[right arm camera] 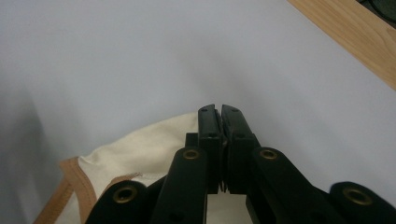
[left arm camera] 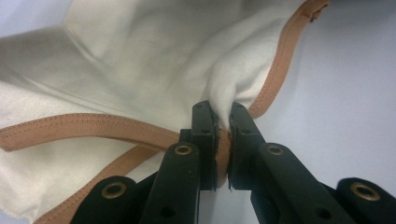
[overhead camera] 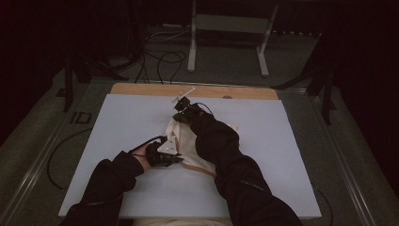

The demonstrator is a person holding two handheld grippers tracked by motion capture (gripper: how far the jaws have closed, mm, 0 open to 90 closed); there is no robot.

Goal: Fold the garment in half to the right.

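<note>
On the pale sheet [overhead camera: 117, 122] covering the table, the left gripper [overhead camera: 162, 155] sits at the near left edge of the cloth [overhead camera: 186, 141]. The left gripper view gives what the high view cannot: its jaws are clamped on a pinch of the cloth [left arm camera: 140, 60] right at the tan trim [left arm camera: 84, 126], the fabric bulging up between the tips. The cloth is cream, soft and matte, rumpled into folds; the trim is a stitched band curving along its edge.

Further right and farther back, the right gripper [overhead camera: 181, 106] is at the cloth's far end. In the right gripper view its jaws are pressed together over the cloth [right arm camera: 149, 149], with fabric showing between them lower down. That view also shows the wooden strip [right arm camera: 355, 37] of bare table at the sheet's far edge.
</note>
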